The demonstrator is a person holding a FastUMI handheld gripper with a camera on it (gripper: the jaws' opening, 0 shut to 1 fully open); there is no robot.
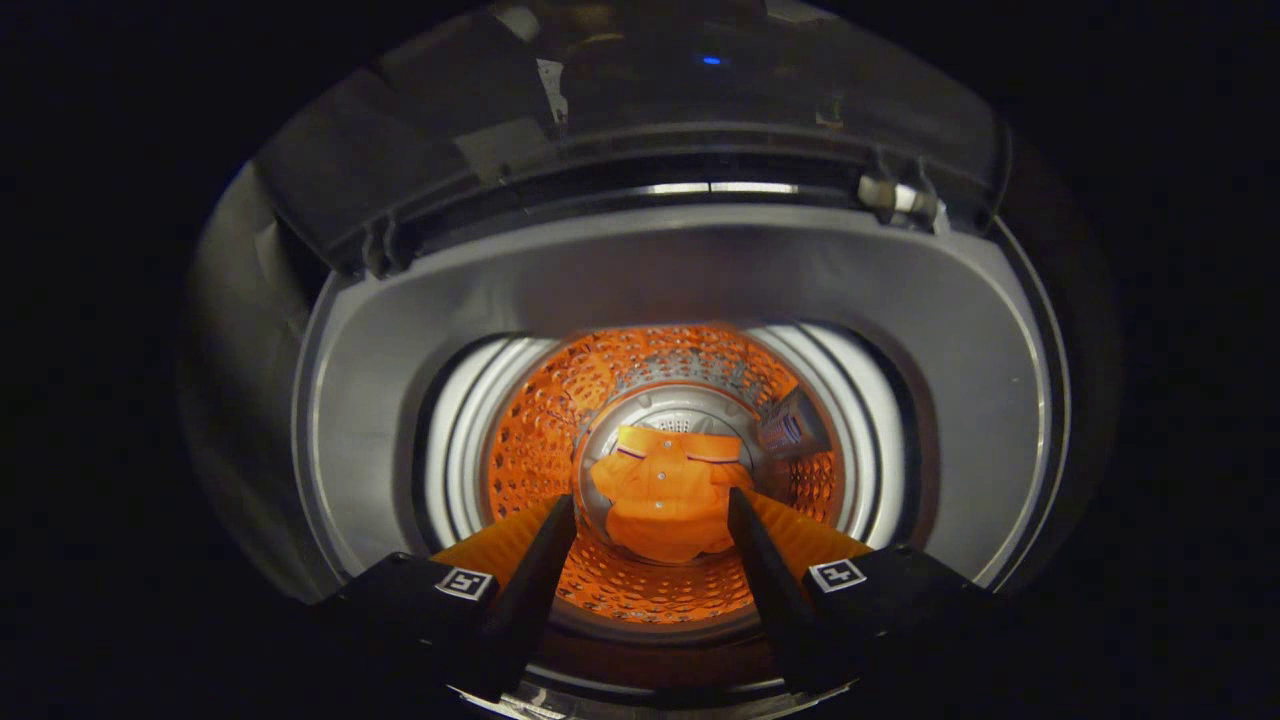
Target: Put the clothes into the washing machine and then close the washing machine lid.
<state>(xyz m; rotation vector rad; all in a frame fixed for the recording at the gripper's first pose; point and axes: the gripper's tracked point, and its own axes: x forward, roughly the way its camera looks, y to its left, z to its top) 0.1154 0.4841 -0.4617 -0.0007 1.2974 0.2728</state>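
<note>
1. Your gripper (pixel 650 515) hangs over the washing machine (pixel 420 330), fingers spread and holding nothing.
2. The orange shirt (pixel 665 490) lies on the drum (pixel 540 440) floor (collar pointing away from you), long axis running along your fingers.
3. The lid (pixel 600 110) stands raised.

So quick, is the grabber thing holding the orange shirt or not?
Hand-held gripper: open, holding nothing. Its fingers are spread apart above the drum; the orange shirt lies at the drum's bottom, beyond them.

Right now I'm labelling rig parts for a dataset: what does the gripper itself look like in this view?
The gripper has two long, flat, tapering fingers rising from blocky dark housings. Each housing carries a small square white tag with a black pattern, one per side. No cables or sleeves are visible.
</note>
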